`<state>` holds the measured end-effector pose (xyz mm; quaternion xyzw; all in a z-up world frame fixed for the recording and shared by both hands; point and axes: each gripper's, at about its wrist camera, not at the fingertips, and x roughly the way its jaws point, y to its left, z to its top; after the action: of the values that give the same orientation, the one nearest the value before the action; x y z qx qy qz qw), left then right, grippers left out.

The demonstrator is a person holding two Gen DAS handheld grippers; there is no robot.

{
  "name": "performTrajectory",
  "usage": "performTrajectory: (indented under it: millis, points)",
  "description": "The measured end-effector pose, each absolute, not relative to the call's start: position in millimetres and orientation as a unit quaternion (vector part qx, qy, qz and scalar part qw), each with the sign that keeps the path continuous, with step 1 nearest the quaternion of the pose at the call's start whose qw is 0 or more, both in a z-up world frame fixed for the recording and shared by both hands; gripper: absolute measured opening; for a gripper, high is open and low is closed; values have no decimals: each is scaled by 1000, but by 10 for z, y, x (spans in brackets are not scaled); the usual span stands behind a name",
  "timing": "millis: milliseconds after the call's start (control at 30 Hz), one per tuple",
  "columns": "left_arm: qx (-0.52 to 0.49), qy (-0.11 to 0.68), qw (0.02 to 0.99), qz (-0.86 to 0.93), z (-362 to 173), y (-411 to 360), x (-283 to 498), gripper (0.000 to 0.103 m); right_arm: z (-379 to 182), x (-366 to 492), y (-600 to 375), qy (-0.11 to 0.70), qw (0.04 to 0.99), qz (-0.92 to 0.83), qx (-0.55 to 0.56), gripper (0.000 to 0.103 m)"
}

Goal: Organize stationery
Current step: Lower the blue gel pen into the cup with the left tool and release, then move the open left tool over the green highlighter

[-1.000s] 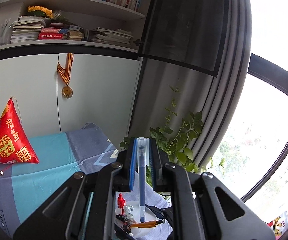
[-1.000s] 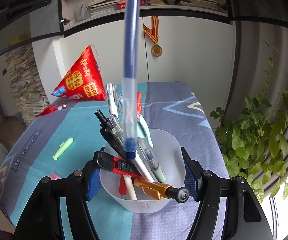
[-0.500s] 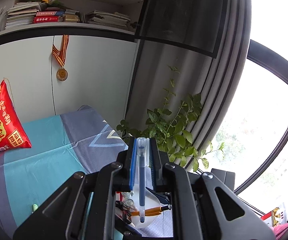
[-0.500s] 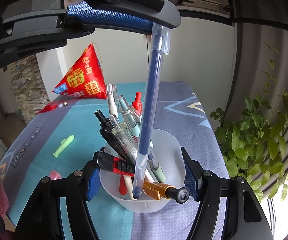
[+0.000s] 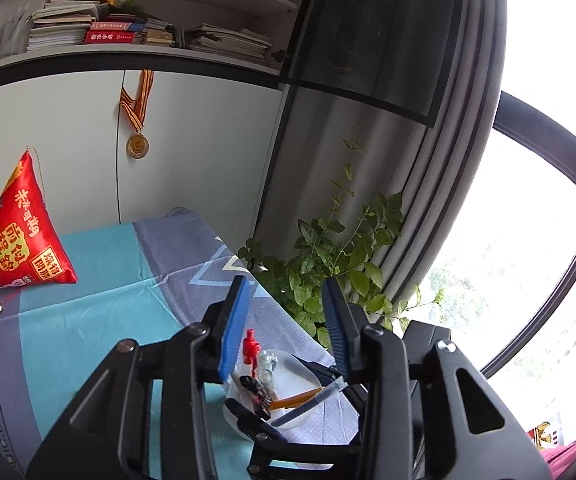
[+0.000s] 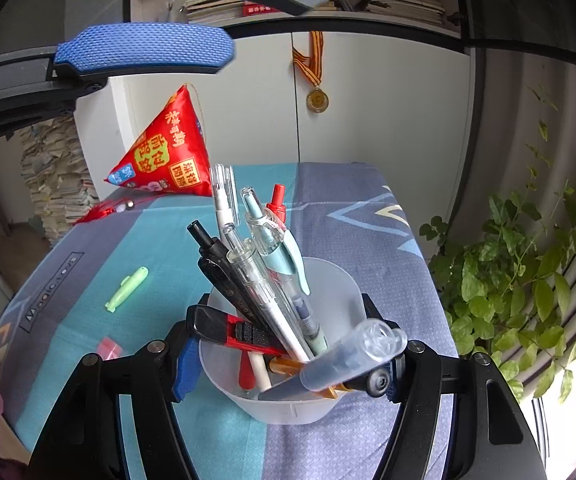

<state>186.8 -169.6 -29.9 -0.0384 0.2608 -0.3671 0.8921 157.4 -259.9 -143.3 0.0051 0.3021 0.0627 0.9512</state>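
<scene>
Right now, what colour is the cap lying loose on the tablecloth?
Light green cap, clearest in the right wrist view.

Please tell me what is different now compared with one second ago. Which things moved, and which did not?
The left gripper let go of the blue pen: its jaws are opening with nothing between them. The pen, upright before, dropped into the cup and now leans on its rim. The right gripper stays clamped on the cup; the green cap on the cloth has not moved.
</scene>
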Motion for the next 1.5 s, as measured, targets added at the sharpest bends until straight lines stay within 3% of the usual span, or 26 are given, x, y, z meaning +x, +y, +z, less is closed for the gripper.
performTrajectory:
  millis: [233,467,733,1167,1267,1500]
  points:
    - [-59,244,933,-256,-252,-1161,1938,50,-1429,1567,-2593,303,951,61,4,70]
    - [-69,335,926,-159,-741,-549,2225,48,-1430,1562,-2592,304,951,60,3,70]
    - [-23,416,896,-154,-1353,-552,2334,48,-1426,1556,-2563,306,951,54,-1,70]
    - [16,461,876,-140,-1764,-655,2639,35,-1419,1572,-2539,309,950,50,-4,70]
    - [27,472,872,-126,-1813,-655,2720,25,-1419,1572,-2539,309,950,50,-4,70]
    - [45,486,863,-127,-1909,-716,2856,25,-1420,1578,-2540,309,950,51,-4,70]
